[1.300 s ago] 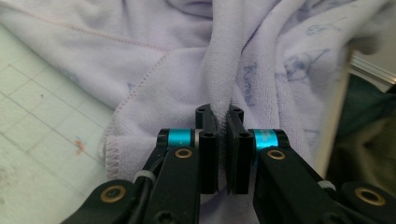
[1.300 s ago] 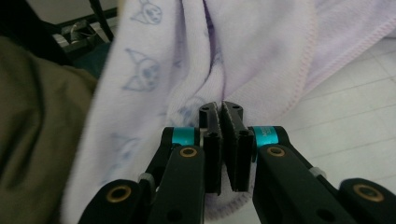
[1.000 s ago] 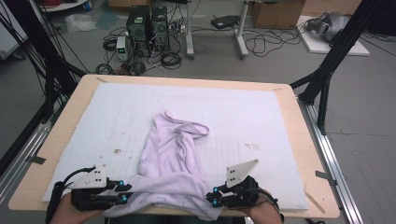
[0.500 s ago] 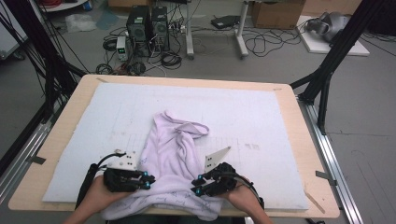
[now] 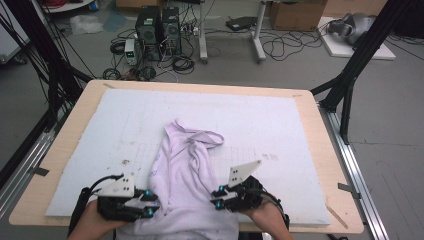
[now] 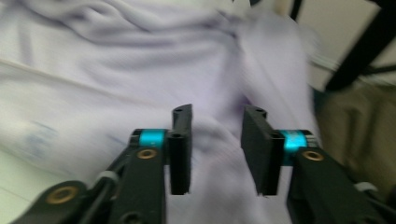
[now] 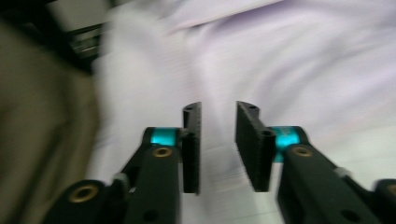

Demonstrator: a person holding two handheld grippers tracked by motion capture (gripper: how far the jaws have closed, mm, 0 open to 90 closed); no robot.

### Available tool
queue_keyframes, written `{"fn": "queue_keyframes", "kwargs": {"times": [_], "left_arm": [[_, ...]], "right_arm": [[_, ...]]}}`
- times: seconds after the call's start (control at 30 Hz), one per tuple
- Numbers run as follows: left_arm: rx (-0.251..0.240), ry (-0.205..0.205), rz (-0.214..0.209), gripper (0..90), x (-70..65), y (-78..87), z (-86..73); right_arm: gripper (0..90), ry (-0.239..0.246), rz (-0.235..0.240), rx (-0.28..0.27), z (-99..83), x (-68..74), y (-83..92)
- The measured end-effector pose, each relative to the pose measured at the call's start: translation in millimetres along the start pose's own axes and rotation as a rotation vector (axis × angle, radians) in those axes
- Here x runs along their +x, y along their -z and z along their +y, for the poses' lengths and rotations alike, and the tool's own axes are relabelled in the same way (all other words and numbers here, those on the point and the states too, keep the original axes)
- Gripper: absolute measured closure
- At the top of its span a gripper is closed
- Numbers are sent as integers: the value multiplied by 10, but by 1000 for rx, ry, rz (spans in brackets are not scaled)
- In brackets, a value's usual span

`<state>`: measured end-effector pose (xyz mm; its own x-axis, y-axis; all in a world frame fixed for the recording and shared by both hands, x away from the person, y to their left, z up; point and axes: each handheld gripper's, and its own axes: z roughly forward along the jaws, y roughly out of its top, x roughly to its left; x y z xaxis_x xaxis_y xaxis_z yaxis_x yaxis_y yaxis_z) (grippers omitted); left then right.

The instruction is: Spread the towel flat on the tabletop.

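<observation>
A pale lilac garment (image 5: pixel 185 165) lies crumpled lengthwise on the white mat, its hem hanging over the near edge. My left gripper (image 5: pixel 150 206) lies at the garment's lower left side and my right gripper (image 5: pixel 216 196) at its lower right side, and they point at each other. In the left gripper view the left gripper (image 6: pixel 217 140) is open above the blurred cloth (image 6: pixel 116 70), and nothing is pinched. The right gripper (image 7: pixel 218 135) is likewise open over the cloth (image 7: pixel 303 60). Both pairs of jaws have just been opening.
A white foam mat (image 5: pixel 280 130) covers most of the wooden table (image 5: pixel 65 165). Black frame posts (image 5: pixel 350 80) stand at both sides. Computers and cables (image 5: pixel 160 30) lie on the floor beyond the far edge. The person's olive clothing (image 7: pixel 42 116) is close behind the hem.
Both grippers have come in from the near table edge to the garment's lower sides, then eased back slightly. The garment lies much as before.
</observation>
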<state>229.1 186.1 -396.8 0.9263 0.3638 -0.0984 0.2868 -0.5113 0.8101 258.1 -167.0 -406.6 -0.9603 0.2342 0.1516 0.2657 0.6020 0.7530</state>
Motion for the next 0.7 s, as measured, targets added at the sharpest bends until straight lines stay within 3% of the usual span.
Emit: {"fn": "queue_keyframes", "kwargs": {"times": [0.1, 0.13, 0.17, 0.2, 0.23, 0.27, 0.33, 0.37, 0.4, 0.47, 0.7], "left_arm": [[-1, 11, 43, 608, 171, -147, 108], [-1, 11, 43, 602, 171, -147, 108], [34, 39, 60, 591, 287, -299, 141], [34, 39, 60, 575, 287, -299, 141], [88, 53, 83, 571, 366, -457, 129], [127, 66, 82, 571, 408, -550, 101], [177, 71, 85, 624, 444, -655, 49], [155, 57, 113, 687, 440, -648, 33], [163, 64, 114, 777, 456, -635, 36], [165, 60, 109, 869, 469, -575, 32], [139, 74, 170, 883, 389, -186, -152]], "right_arm": [[600, -30, -84, 22, 65, -203, -101], [597, -25, -91, 36, 74, -249, -138], [569, -26, -104, 52, 81, -305, -201], [569, -26, -104, 52, 81, -305, -201], [567, -30, -123, 96, 77, -367, -302], [579, -30, -126, 107, 68, -388, -336], [658, -34, -111, 139, 42, -413, -406], [731, -41, -100, 125, 35, -424, -404], [817, -36, -90, 125, 37, -426, -389], [874, -16, -91, 124, 42, -413, -356], [881, -34, -145, 118, -133, -340, 25]]}}
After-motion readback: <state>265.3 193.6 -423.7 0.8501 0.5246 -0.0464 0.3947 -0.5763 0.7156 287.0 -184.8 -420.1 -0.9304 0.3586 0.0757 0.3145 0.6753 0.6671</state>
